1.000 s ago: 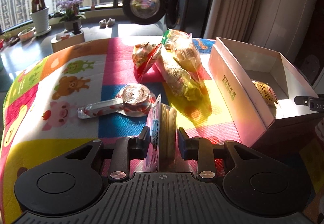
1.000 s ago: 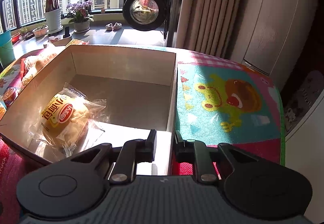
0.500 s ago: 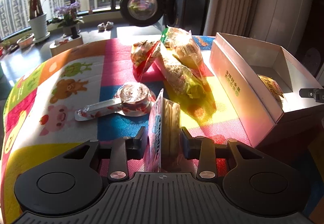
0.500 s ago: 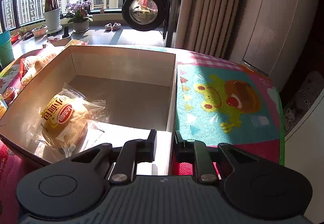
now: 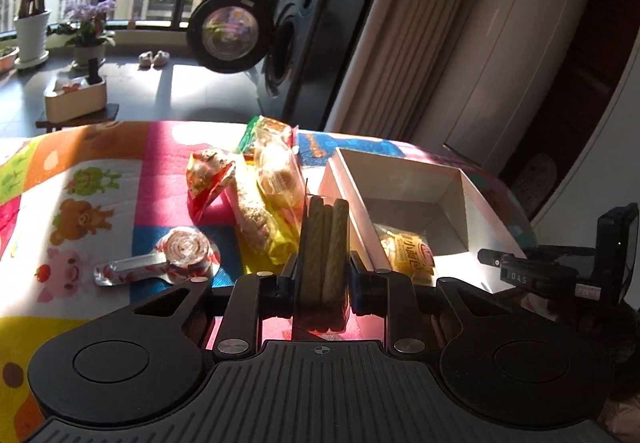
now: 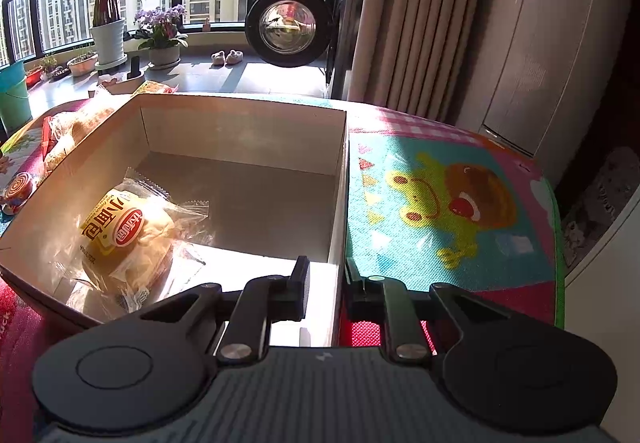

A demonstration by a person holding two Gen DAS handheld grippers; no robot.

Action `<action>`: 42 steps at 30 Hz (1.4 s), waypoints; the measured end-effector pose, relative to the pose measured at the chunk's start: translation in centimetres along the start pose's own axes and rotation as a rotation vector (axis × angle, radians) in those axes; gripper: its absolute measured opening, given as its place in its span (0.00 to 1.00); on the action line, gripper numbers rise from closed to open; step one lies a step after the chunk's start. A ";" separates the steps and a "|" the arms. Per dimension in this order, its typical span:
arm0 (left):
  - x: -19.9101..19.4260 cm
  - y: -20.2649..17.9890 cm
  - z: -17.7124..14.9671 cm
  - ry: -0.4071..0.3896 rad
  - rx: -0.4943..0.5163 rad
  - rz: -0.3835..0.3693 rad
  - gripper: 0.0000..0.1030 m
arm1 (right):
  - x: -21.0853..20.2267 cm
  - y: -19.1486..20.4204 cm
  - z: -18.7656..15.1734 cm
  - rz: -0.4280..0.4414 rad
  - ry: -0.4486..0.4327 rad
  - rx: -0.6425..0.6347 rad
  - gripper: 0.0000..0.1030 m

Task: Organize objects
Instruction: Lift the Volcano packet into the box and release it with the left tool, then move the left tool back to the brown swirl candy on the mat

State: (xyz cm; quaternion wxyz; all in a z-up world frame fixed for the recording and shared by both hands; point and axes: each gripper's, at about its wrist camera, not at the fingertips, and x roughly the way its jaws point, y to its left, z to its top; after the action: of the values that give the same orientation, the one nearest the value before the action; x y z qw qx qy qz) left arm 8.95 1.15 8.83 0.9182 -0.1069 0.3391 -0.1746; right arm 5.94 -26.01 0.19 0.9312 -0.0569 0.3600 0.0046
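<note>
Clamping the light, brittle biscuit pack (image 5: 323, 243) mid-body, left gripper (image 5: 322, 275) heads toward the box (image 5: 404, 171) at two o'clock; right gripper (image 6: 325, 283) pinches its wall.

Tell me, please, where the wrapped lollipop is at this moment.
In the left wrist view, the wrapped lollipop lies on the colourful mat, left of the left claw, in front of the pile of snack bags.
</note>
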 end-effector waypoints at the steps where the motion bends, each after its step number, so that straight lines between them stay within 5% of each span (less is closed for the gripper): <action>1: -0.1 -0.7 0.9 -0.011 -0.005 -0.028 0.26 | 0.0 0.0 0.0 0.000 0.000 0.000 0.16; 10: 3.8 -7.7 5.2 -0.044 -0.065 -0.205 0.26 | 0.0 0.0 0.0 0.000 0.000 -0.001 0.16; 20: 7.3 -8.2 4.0 -0.009 -0.094 -0.228 0.23 | 0.1 0.1 0.0 -0.002 0.005 -0.005 0.16; 29: 4.7 -3.0 2.7 -0.039 0.084 -0.040 0.24 | 0.2 0.2 0.0 -0.001 0.006 -0.006 0.17; 39: 2.2 9.0 0.7 -0.015 0.076 0.325 0.24 | 0.4 0.2 0.1 0.005 0.009 -0.008 0.18; 42: 2.4 10.7 0.0 0.014 0.116 0.368 0.24 | 0.4 0.3 0.1 0.001 0.014 -0.011 0.18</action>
State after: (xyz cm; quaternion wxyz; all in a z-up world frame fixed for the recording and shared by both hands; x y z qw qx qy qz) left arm 13.30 10.05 4.04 0.9369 0.0109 0.3485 -0.0237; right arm 6.34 -25.67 -0.03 0.9283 -0.0620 0.3666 0.0065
